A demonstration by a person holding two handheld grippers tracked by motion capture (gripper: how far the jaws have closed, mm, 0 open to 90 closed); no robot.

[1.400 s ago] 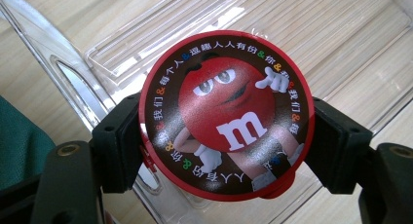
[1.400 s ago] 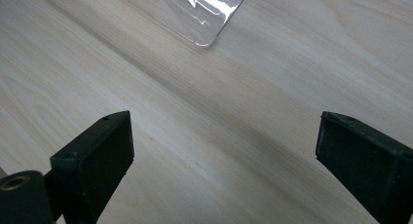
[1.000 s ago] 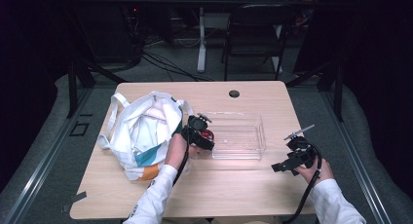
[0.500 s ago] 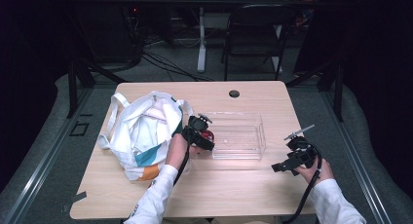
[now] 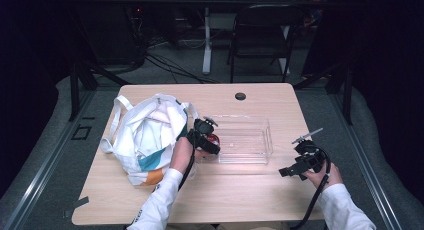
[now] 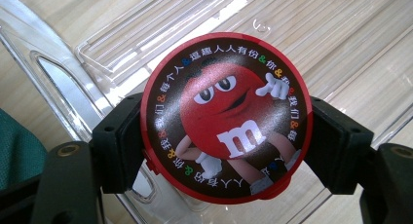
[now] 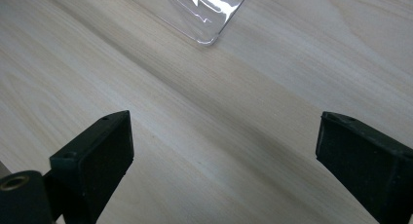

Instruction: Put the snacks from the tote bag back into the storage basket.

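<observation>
the right gripper rests on the worktop near the clear tray's right end, jaws wide apart with nothing between them. the left gripper is clamped on a round red candy tin, holding it just above the tray's left end. beyond, left of the tray, lies a white tote bag. the step looks like placing the tin; next, lower it to the tray floor and release.

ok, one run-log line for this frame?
left hand-held gripper: shut on round candy tin over clear tray | right hand-held gripper: open, empty, above table | tote bag: left of tray
</observation>
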